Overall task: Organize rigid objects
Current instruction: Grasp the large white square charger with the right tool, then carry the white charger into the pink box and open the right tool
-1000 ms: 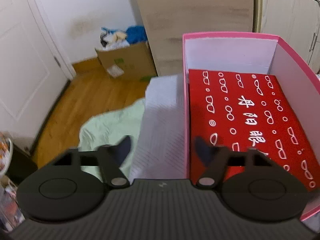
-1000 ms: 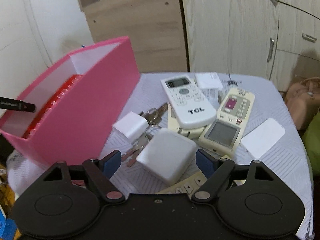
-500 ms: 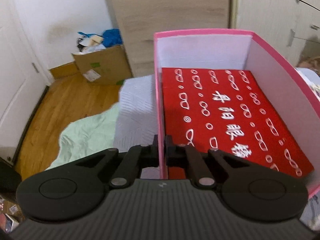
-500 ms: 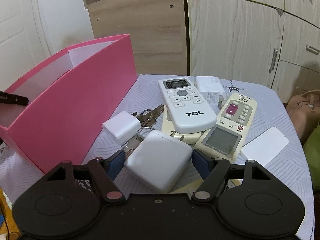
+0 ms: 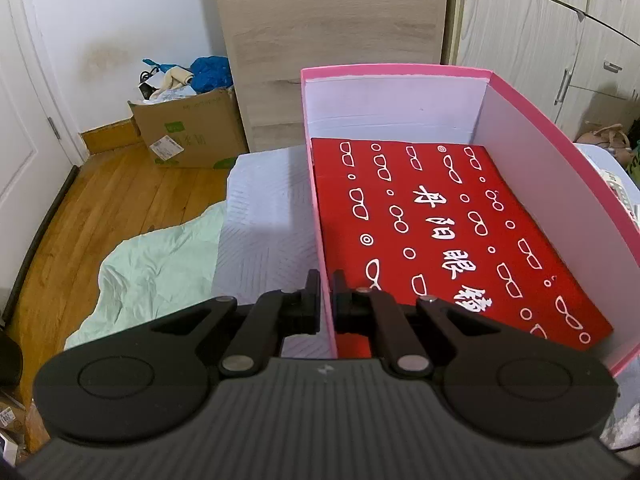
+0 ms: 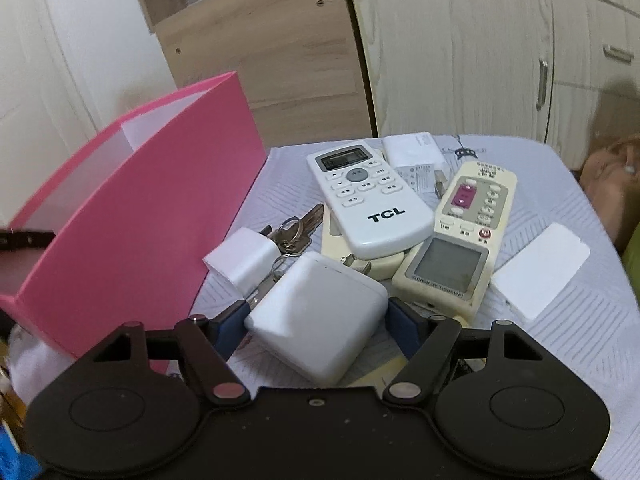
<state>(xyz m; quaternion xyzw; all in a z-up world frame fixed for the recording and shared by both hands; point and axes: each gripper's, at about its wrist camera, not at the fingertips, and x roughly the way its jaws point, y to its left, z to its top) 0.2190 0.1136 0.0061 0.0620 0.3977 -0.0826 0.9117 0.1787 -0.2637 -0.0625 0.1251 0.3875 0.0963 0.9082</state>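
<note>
A: Status? Left gripper [image 5: 326, 300] pinching near wall of pink box [image 5: 520, 92], holding it steady on desk [image 6: 540, 216].
B: Right gripper [image 6: 316, 316] fingers spread around white charger [image 6: 316, 312], looks touching, grip unconfirmed.
A: Next: squeeze, lift clear of keys [image 6: 296, 228], drop in box.

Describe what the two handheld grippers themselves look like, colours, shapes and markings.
The left gripper is all black: a ribbed body with a small lightning-bolt mark, two round discs, linkage arms on silver rivets, and black fingers. The right gripper has the same black build and rivets, but blue pads. No cables, hands or sleeves show.
</note>
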